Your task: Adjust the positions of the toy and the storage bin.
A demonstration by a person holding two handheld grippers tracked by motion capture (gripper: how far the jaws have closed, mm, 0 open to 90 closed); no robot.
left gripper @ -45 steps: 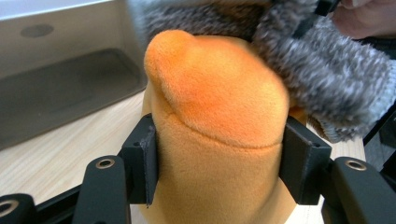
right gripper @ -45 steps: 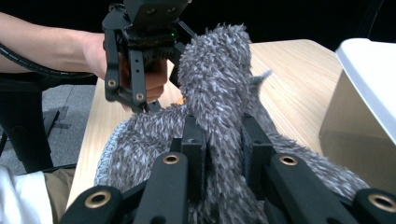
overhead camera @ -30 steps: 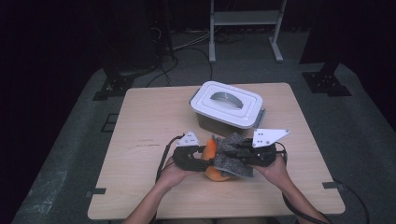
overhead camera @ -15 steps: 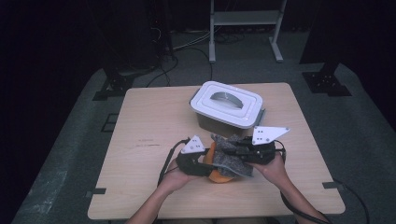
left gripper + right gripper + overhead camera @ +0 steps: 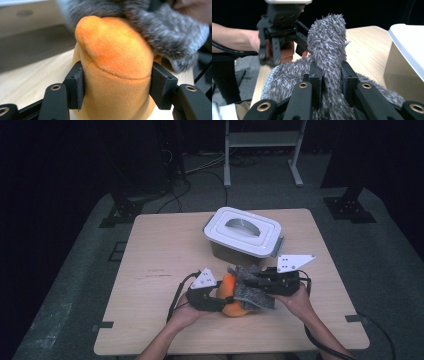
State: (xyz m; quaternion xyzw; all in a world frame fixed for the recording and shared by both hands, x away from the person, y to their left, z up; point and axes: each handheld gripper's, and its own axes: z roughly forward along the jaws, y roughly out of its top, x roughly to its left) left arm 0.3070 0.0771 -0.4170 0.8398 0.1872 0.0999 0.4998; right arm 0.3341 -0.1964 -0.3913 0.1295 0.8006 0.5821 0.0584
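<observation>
Orange plush (image 5: 231, 295) sat near front edge of table (image 5: 160, 255), between both grippers, just in front of white lidded box (image 5: 243, 236). Left gripper view: long axis roughly upright, rounded end (image 5: 110, 42) up. Left gripper (image 5: 216, 301) clamped on plush sides, jaws part open, pads pressed into fabric. Grey fuzzy cloth (image 5: 251, 287) draped over plush, touching it. Right gripper (image 5: 331, 82) pinched raised fold of cloth (image 5: 327, 50), jaws nearly closed; fold stood upright.
</observation>
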